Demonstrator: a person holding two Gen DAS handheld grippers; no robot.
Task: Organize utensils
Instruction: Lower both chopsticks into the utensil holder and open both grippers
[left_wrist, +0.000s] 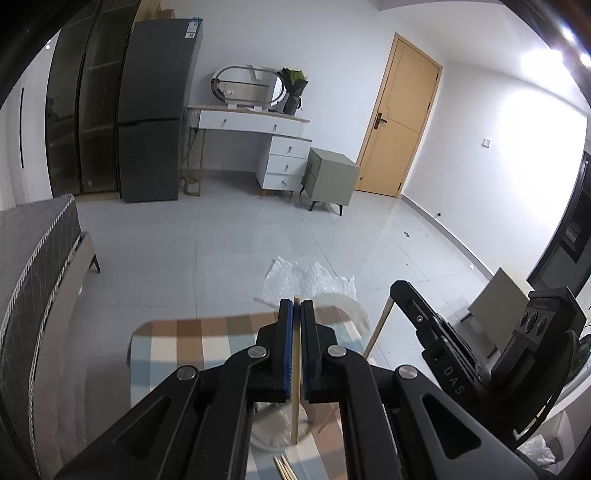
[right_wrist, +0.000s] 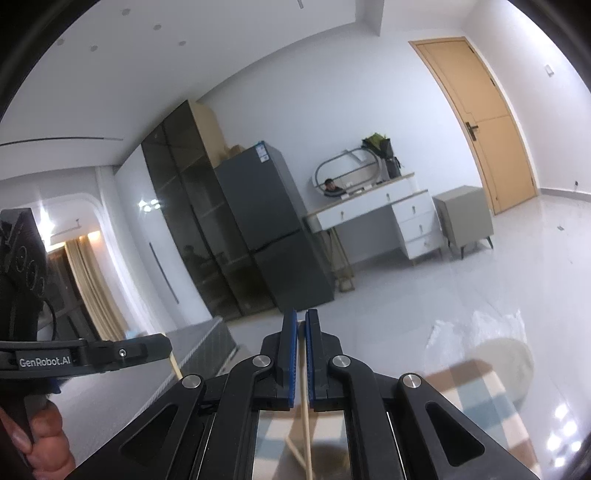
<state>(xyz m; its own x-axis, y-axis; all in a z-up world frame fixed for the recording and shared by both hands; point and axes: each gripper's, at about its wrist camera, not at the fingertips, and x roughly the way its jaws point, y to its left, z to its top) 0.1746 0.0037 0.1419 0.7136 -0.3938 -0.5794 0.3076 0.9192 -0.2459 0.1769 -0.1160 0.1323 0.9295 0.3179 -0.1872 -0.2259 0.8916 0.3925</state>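
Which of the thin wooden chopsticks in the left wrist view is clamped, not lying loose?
The pale wooden chopstick standing upright between the left gripper pads. The loose chopsticks lie bunched on the checked tablecloth below, untouched.

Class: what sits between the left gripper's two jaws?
One wooden chopstick is clamped in the left gripper, shown in the left wrist view.
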